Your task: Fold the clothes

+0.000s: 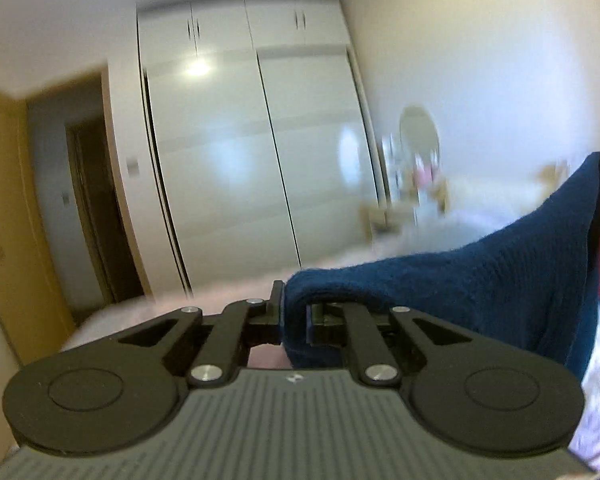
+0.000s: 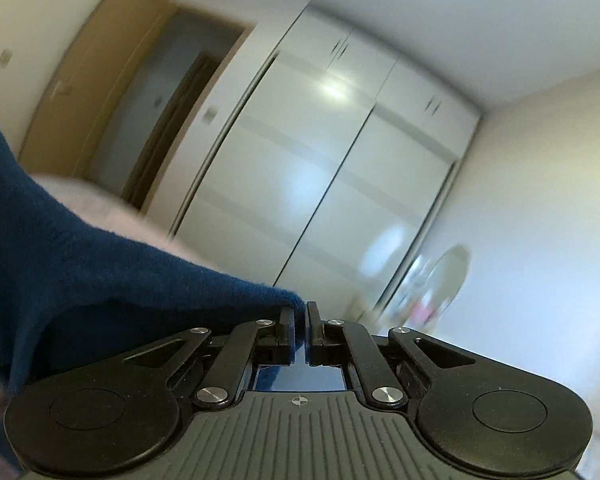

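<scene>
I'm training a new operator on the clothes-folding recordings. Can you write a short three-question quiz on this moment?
1. True or false: both grippers are clamped on the same blue garment.
2. Multiple choice: what fills the background behind the left gripper? A) a kitchen counter B) a white wardrobe C) a bookshelf
3. In the right wrist view, on which side of the right gripper does the cloth hang?

Key
1. True: each gripper pinches an edge, and the cloth spans between them.
2. B, the white wardrobe with sliding doors.
3. To the left of the picture.
</scene>
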A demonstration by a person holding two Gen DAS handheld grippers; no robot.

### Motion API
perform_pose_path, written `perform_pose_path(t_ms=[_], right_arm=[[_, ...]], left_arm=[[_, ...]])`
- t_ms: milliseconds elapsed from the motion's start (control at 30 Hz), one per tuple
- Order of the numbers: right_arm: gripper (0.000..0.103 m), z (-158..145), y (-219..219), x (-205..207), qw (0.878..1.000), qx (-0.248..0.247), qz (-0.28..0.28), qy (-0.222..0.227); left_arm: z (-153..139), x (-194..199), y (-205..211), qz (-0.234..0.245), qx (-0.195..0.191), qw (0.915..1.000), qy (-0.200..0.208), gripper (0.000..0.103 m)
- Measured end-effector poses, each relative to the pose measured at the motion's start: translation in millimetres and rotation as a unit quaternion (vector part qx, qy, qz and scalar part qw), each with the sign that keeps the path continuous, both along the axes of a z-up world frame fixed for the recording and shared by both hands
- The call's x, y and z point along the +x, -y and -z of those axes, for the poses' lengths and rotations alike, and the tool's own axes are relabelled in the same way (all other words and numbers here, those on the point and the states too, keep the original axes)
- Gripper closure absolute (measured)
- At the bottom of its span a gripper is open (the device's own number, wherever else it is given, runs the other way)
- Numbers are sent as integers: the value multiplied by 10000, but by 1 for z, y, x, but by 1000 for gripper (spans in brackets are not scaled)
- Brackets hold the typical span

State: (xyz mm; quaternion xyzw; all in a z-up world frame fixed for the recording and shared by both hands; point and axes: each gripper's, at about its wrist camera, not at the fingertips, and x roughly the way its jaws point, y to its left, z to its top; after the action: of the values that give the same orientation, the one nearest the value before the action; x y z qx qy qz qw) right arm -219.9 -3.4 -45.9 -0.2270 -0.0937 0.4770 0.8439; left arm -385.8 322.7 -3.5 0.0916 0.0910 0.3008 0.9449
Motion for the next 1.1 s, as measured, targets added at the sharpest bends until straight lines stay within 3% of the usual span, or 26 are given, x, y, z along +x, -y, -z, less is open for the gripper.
perform_pose_path(t_ms=[167, 400, 500, 633, 767, 867, 933, 967, 1000, 1100], right_arm=[[101, -76, 51, -34, 9975, 626, -41, 317], [101, -115, 123, -72, 9957, 736, 77, 565], [101, -137, 134, -77, 9936, 892, 124, 684], [101, -155, 112, -60, 9922, 1018, 138, 712], [101, -121, 13, 19, 9968, 653, 64, 458], [97, -65, -67, 73, 9992, -344, 124, -129], [58, -11, -117, 108, 9885, -1348, 422, -542], [32, 21, -139, 122, 9787, -1866, 627, -578], [32, 53, -161, 137, 9661, -2369, 822, -615], [32, 107, -172, 154, 9525, -2787, 666, -1035]], left_arm=[[-63, -38, 47, 253, 552, 9977, 306, 95], [-103, -85, 108, 573, 651, 9944, 608, 95], [-119, -82, 116, 672, 798, 9925, 642, 94], [-129, -51, 95, 630, 577, 9938, 709, 94], [-104, 10, 45, 315, -21, 9992, 236, 94], [-51, 82, -17, -125, -932, 9945, -469, 79], [-5, 132, -62, -502, -1634, 9797, -1045, 74], [21, 151, -80, -725, -1923, 9695, -1334, 71], [46, 168, -94, -903, -2174, 9586, -1601, 73], [106, 187, -109, -1258, -2704, 9367, -1837, 78]])
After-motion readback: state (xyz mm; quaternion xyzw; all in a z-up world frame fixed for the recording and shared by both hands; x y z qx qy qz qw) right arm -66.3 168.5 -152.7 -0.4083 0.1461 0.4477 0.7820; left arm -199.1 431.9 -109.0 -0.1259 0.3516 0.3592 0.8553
